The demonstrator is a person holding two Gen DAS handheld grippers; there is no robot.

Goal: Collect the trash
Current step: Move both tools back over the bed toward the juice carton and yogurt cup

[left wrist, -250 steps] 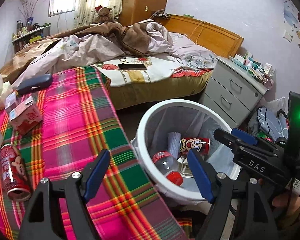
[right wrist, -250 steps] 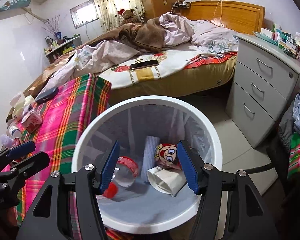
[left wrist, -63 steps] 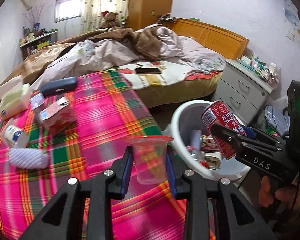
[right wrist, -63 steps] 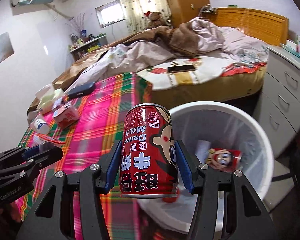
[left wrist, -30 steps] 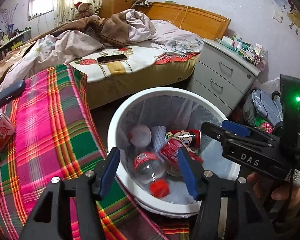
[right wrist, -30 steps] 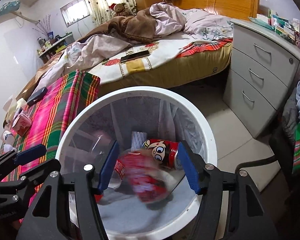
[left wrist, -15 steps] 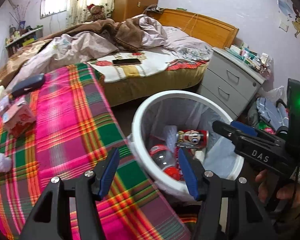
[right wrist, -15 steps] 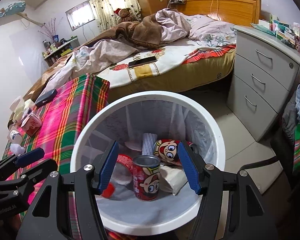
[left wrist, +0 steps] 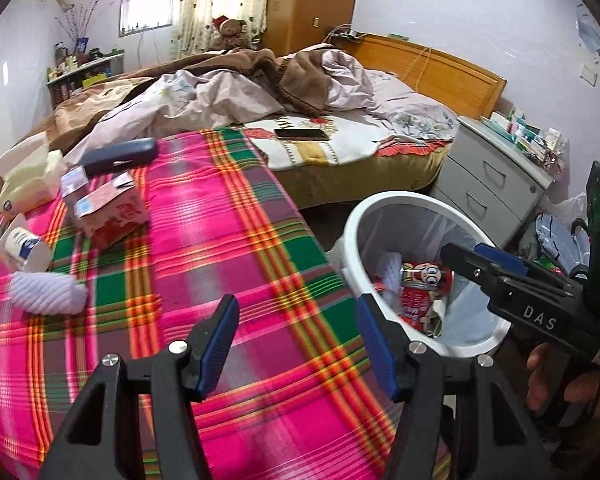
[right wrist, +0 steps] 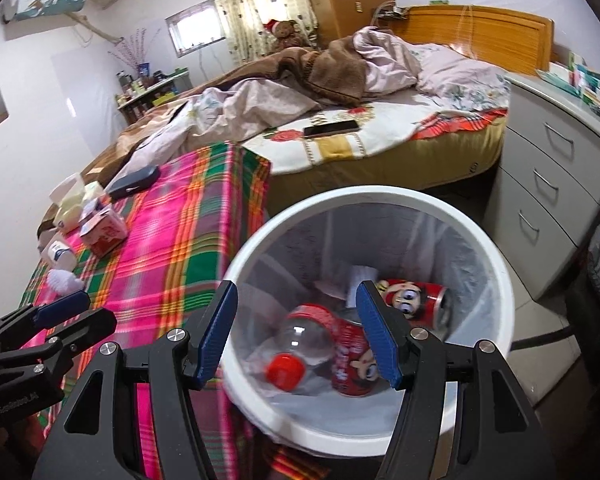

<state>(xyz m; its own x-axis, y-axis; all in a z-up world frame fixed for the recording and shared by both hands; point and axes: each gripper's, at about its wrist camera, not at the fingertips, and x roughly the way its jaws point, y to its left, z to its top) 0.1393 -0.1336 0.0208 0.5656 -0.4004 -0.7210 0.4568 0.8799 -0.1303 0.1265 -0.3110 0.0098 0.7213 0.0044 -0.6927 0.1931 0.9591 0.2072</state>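
Left hand-held gripper (left wrist: 298,340): jaws apart, empty, over the plaid surface (left wrist: 228,216) beside the bin (right wrist: 496,264). Right hand-held gripper (right wrist: 298,338): jaws apart, empty, above the bin's near rim. In the bin: two red cans (right wrist: 414,302), clear bottle with red cap (right wrist: 300,344). Left of the bin on the surface: white knit wad (left wrist: 46,294), paper cup (left wrist: 24,245), red carton (left wrist: 110,214), tissue pack (left wrist: 28,180), dark case (left wrist: 118,155).

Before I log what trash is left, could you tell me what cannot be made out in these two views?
- White round trash bin: left wrist view, near wall hides most contents.
- Red cartoon drink can: right wrist view, partly behind the right tongs' pad.
- Small items on the grey bedside cabinet: too small.
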